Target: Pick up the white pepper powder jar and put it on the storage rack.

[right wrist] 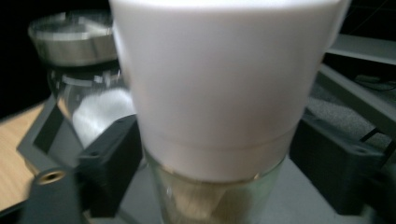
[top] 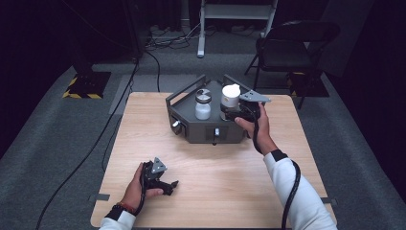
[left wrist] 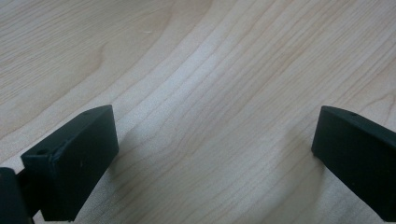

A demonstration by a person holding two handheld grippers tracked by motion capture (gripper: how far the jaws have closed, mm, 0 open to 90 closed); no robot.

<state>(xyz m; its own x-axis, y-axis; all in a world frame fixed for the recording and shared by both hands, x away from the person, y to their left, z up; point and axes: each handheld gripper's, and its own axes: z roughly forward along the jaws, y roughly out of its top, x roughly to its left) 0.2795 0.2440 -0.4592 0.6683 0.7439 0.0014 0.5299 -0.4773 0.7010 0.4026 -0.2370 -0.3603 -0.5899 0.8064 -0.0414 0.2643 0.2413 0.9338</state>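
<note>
White-capped jar (right wrist: 219, 93) on grey tray (top: 191, 125) | right tongs (top: 233, 114) straddle it, contact unclear | left tongs (left wrist: 212, 154) spread over table (left wrist: 196, 70)

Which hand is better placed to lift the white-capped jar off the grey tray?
The right. Its tongs already flank the white-capped jar, while the left tongs rest open on bare table.

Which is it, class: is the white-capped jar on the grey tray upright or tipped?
Upright. The white-capped jar stands on the grey tray with its cap on top, beside the metal-lidded jar.
</note>
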